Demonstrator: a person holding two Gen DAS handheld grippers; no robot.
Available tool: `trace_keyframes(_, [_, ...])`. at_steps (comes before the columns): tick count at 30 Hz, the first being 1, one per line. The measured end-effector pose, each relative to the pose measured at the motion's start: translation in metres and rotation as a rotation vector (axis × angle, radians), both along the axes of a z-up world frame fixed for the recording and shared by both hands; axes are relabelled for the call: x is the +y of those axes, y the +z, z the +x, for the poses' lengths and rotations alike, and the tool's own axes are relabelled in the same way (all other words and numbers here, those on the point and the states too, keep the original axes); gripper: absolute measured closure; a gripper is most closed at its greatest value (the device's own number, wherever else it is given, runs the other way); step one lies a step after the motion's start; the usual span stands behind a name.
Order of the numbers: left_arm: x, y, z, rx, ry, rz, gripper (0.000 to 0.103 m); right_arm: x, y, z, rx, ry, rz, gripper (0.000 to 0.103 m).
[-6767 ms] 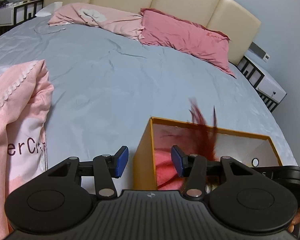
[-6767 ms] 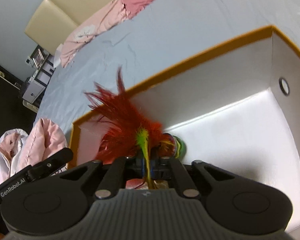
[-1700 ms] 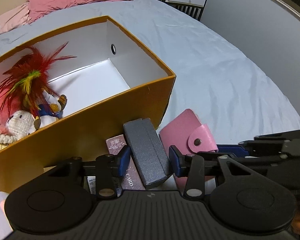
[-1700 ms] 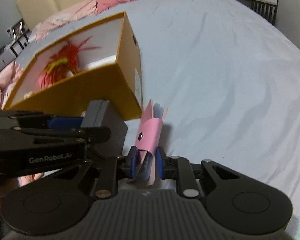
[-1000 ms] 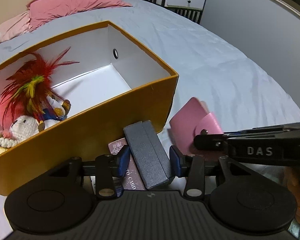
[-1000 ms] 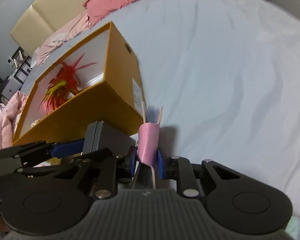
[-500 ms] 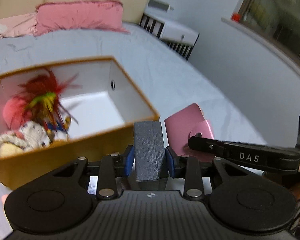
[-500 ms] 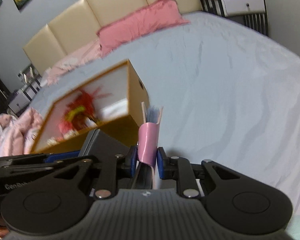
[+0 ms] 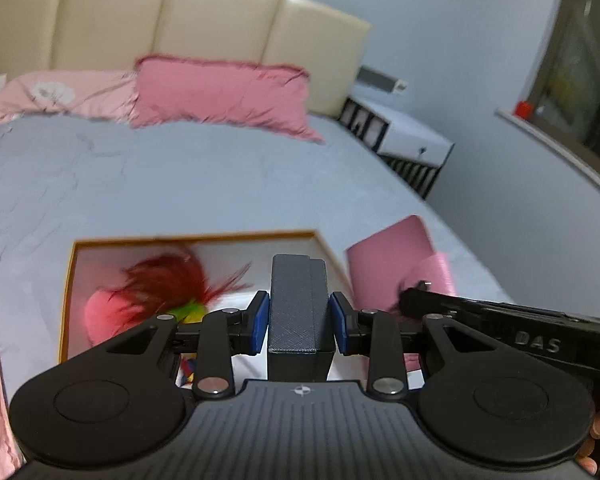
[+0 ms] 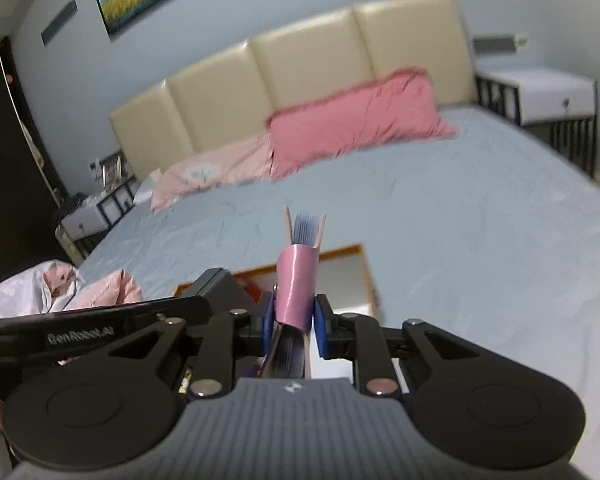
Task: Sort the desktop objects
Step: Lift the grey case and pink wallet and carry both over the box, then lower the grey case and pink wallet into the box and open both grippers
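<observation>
My left gripper (image 9: 299,322) is shut on a grey textured case (image 9: 298,304), held up over the orange box (image 9: 188,235). Inside that box lie a red-feathered toy (image 9: 168,280) and a pink plush (image 9: 100,314). My right gripper (image 10: 291,326) is shut on a pink card wallet (image 10: 297,284), standing on edge with its blue card sleeves fanning out at the top. In the left wrist view the wallet (image 9: 388,252) hangs to the right of the case, above the box's right rim. The box's rim (image 10: 340,250) shows below the wallet in the right wrist view.
The box rests on a grey-blue bedsheet (image 9: 180,176). Pink pillows (image 9: 220,92) lean on the cream headboard (image 9: 172,20). A white nightstand (image 9: 412,140) stands to the right of the bed. Pink clothing (image 10: 100,288) lies at the bed's left side.
Both grippers have risen from the sheet with the grey case and the pink wallet and now hang above the box. The left jaws closed onto the case. The card that lay under the case is out of view.
</observation>
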State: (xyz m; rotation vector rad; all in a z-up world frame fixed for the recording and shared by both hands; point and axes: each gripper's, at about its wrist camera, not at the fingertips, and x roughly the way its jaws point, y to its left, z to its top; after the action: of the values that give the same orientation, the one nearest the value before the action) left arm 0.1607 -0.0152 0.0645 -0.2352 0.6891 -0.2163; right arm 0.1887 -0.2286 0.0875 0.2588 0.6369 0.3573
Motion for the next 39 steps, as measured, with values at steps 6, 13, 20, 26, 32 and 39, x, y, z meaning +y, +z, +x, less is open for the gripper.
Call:
trace_keyframes(6, [0.004, -0.046, 0.029, 0.12, 0.024, 0.002, 0.066, 0.029, -0.05, 0.047, 0.169, 0.047, -0.08, 0.081])
trace_keyframes(13, [0.004, -0.077, 0.045, 0.222, 0.056, 0.004, 0.066, 0.038, -0.08, 0.077, 0.33, 0.095, -0.175, 0.082])
trace_keyframes(20, [0.012, -0.096, 0.039, 0.277, 0.087, 0.0, 0.066, 0.047, -0.092, 0.096, 0.438, 0.14, -0.218, 0.082])
trace_keyframes(26, [0.021, -0.101, 0.032, 0.312, 0.066, -0.065, 0.066, 0.051, -0.098, 0.104, 0.516, 0.157, -0.205, 0.081])
trace_keyframes(32, [0.03, -0.093, 0.02, 0.294, 0.046, -0.147, 0.066, 0.059, -0.107, 0.104, 0.556, 0.141, -0.228, 0.08])
trace_keyframes(39, [0.039, -0.096, 0.019, 0.328, 0.033, -0.222, 0.069, 0.06, -0.102, 0.108, 0.568, 0.132, -0.236, 0.077])
